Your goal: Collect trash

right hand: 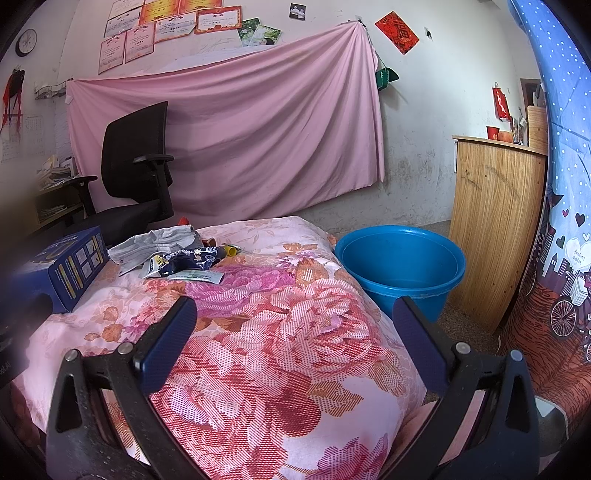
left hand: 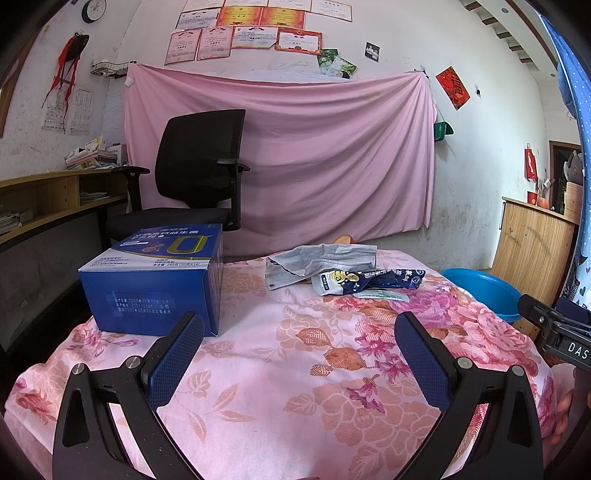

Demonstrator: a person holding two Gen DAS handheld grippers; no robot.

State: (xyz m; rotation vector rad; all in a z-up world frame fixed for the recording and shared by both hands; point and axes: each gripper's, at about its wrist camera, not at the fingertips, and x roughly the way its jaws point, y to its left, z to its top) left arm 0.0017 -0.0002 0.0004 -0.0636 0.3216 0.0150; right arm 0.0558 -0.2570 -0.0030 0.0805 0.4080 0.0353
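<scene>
A home room: certificates (left hand: 242, 35) on wall, office chair (left hand: 192, 173).

The blue box (left hand: 155, 284) carries a large yellow "Q" on its top face; below it, a small line reads "280" and "(20", the remainder unclear. Its near side bears a stamped date block, too faint to read reliably. The black device (left hand: 565, 339) at the right edge shows white letters "DAS". Wall certificates (left hand: 243, 33) are illegible.

one blue box (left hand: 155, 284), one face mask (left hand: 317, 262), one dark wrapper (left hand: 369, 281), one blue bucket (right hand: 400, 266)
</scene>
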